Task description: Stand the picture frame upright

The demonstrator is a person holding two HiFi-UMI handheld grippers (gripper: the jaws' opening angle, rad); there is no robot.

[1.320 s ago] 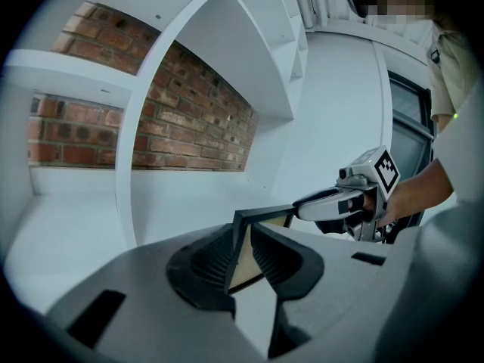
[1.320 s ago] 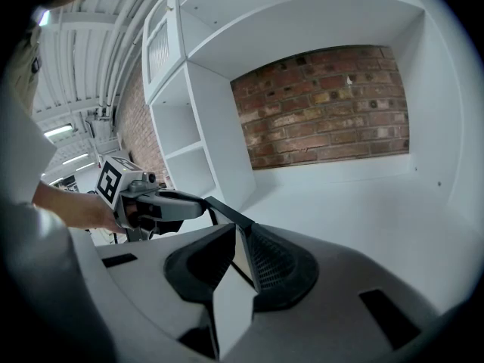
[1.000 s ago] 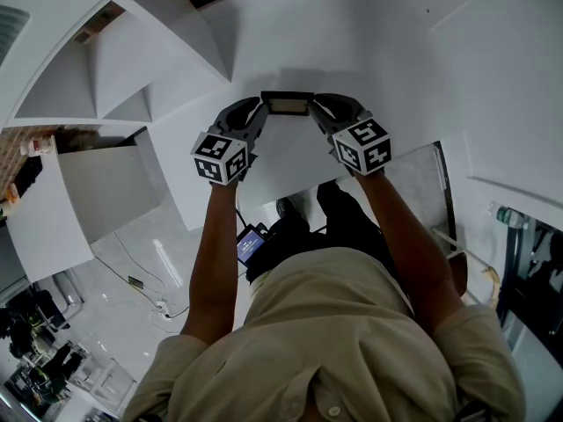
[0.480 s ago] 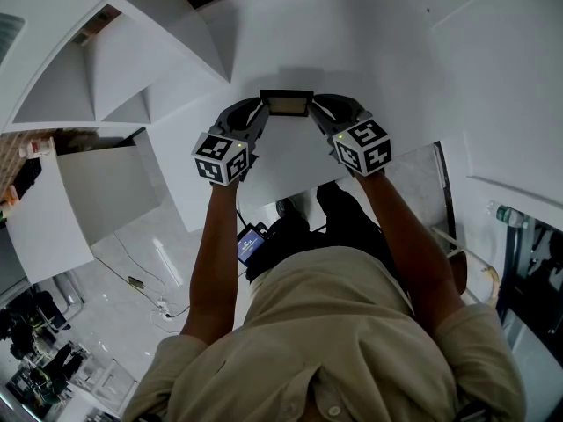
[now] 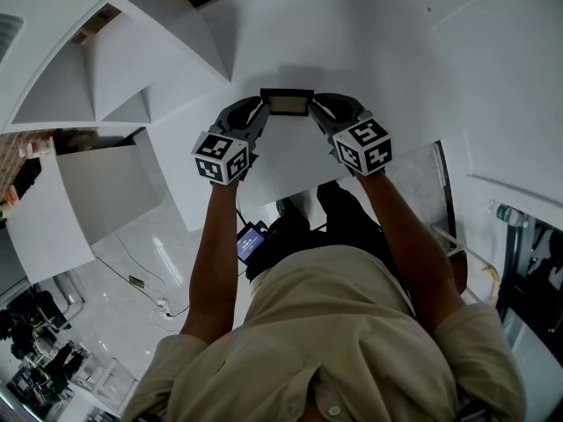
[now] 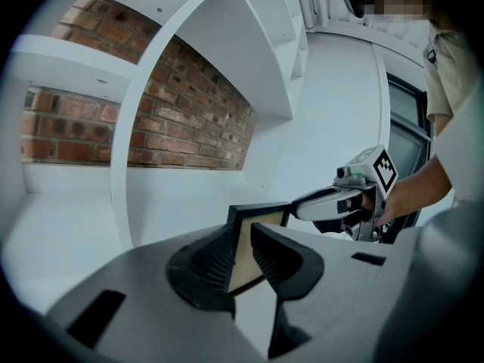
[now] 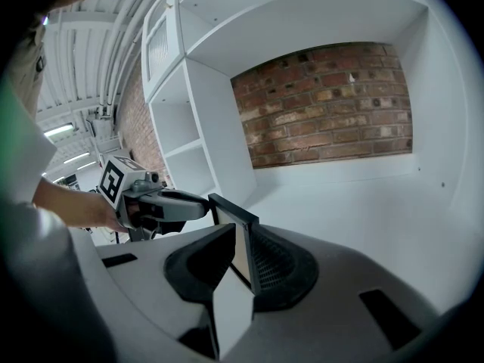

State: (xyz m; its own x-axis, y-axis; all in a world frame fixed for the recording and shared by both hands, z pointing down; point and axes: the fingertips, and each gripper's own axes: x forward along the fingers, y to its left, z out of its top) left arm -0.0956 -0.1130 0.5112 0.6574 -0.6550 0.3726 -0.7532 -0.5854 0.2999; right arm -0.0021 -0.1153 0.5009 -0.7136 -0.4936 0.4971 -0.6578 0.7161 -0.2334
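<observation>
Head view, item entry: picture frame [image 5: 287, 103], located over the white tabletop [image 5: 378, 60], pinched at its two side edges between left gripper [image 5: 261, 115] and right gripper [image 5: 315, 114].

Checked against the two preceding head pictures: logged no change. Kept the same place and the same tilt throughout, grippers and forearms likewise.

Left gripper view: jaws closed partway onto the near side edge, ribbed pads pressed to front and back.

Right gripper view: jaws likewise narrowed onto the opposite edge, dark rim clamped between them.

Stood on edge, top rail about level, pale face toward the person. Could not make out contact between bottom rail and tabletop.

Judged: a held pause, not progress. Seemingly reached the upright pose already. Not yet released, and not yet tested for standing unaided.

Background: brick wall [image 7: 325, 104] behind white shelving [image 7: 189, 127].
</observation>
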